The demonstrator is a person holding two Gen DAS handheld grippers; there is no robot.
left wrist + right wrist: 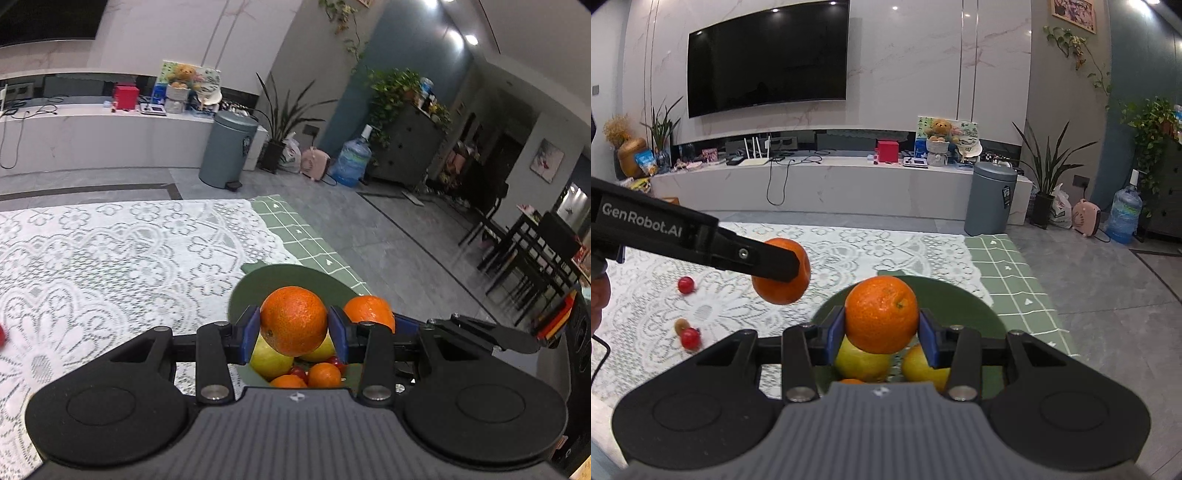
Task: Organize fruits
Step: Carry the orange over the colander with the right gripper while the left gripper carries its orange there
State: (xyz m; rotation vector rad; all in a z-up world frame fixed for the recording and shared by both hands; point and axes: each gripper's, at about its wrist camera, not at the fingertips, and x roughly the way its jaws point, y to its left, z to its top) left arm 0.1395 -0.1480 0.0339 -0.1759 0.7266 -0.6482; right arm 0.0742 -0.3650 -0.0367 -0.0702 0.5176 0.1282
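Both grippers are carrying fruit toward the green plate [964,306], which is sitting near the right edge of the tabletop, partly on the lace cloth [110,258] and partly on the green checked mat [1008,266]. The left gripper [293,326] is clamping one orange [293,319] between its blue pads; the right gripper [882,325] is gripping a second orange [881,314]. Both oranges are hanging above the plate, where yellow fruits [862,362], smaller oranges [324,374] and red cherry-like fruits [299,373] are already lying. The next move appears to call for lowering each orange into a free spot, then releasing. Three small fruits [686,285] are lying loose on the lace. "GenRobot.AI" is printed on the left gripper's finger.
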